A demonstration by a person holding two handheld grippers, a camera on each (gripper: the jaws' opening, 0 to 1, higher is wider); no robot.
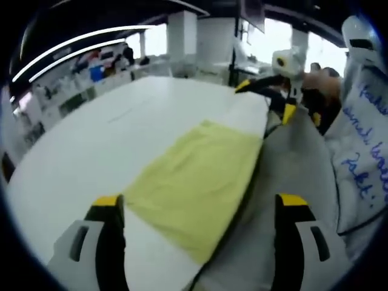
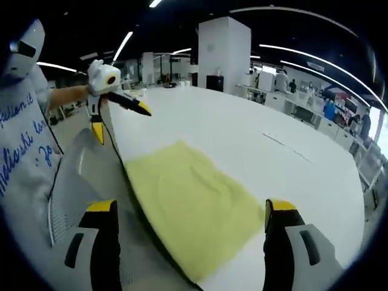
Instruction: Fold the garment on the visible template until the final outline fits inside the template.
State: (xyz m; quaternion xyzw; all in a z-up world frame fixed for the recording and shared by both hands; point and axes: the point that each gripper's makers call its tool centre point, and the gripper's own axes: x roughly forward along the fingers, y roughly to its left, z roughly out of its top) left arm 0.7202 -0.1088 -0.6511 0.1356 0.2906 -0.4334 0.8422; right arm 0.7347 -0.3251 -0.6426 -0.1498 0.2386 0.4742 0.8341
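Left gripper view, from the left of the frame: the white table (image 1: pixel 91 151) is filling the left and centre, with a faint marked line crossing its upper middle, too thin to read as a template edge with certainty. The left gripper (image 1: pixel 200 209) is rising from the bottom with its yellow-tipped jaws standing wide apart and holding nothing. Between and above them the yellow garment (image 1: pixel 194 179) is lying flat as a rough rectangle in the centre of the frame, its right edge running along the table's edge. At the upper right, the right gripper (image 1: pixel 280 100) is hovering past the garment's far corner, apart from the cloth. A person's white printed shirt (image 1: pixel 364 145) is occupying the right margin.

Right gripper view, from the left: the shirt is showing at the left margin, and the left gripper (image 2: pixel 121 118) is appearing at upper left with its jaws spread, clear of the cloth. The garment (image 2: pixel 194 206) is lying in the lower centre, lightly creased, its left side at the table's edge (image 2: pixel 127 176). The right gripper (image 2: pixel 191 215) is rising from the bottom, jaws parted and empty. The table is running off to the right.

Judgement: a fold is appearing complete and both grippers are standing off between grasps. The next move is calling for taking an edge or corners of the garment and either folding again or confirming the outline against the template, which cannot be made out here.
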